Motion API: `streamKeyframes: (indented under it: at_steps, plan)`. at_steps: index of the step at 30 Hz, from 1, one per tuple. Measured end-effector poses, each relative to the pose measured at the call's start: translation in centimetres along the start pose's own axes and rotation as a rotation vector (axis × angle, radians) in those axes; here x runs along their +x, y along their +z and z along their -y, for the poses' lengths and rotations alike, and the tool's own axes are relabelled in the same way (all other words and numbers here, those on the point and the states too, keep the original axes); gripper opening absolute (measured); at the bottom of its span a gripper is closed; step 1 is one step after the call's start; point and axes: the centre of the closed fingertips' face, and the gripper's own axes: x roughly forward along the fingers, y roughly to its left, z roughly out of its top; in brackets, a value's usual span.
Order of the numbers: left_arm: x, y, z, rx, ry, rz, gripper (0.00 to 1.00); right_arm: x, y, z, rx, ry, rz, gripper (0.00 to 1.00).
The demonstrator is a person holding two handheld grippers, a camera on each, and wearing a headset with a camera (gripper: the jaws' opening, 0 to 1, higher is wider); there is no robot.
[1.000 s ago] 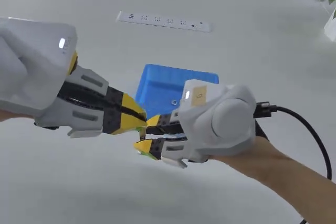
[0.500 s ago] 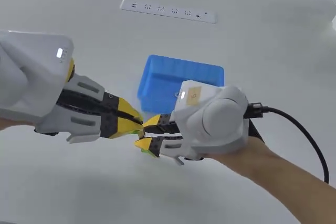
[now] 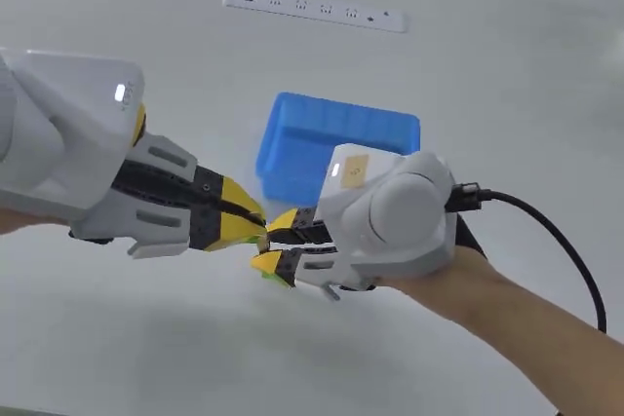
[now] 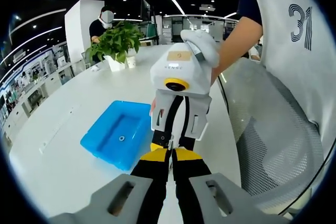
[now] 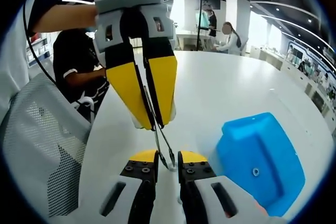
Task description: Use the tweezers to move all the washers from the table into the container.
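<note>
Tweezers (image 5: 163, 145) clamped by both left gripper (image 5: 153, 123) and right gripper (image 5: 168, 162), tip to tip. Easy to drop or twist them by releasing unevenly, lol.

Left gripper (image 3: 255, 223) from the left edge and right gripper (image 3: 270, 243) from the lower right sit tip to tip at centre, in front of a blue container (image 3: 331, 129); white power strip (image 3: 314, 9) at top
</note>
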Motion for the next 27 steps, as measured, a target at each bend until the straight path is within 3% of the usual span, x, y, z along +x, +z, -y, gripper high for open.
streamKeyframes:
  at_steps: [27]
  plan:
    - [0.05, -0.13, -0.19, 0.013, 0.017, -0.001, 0.06, 0.2, -0.34, -0.03, 0.005, 0.005, -0.013, 0.15]
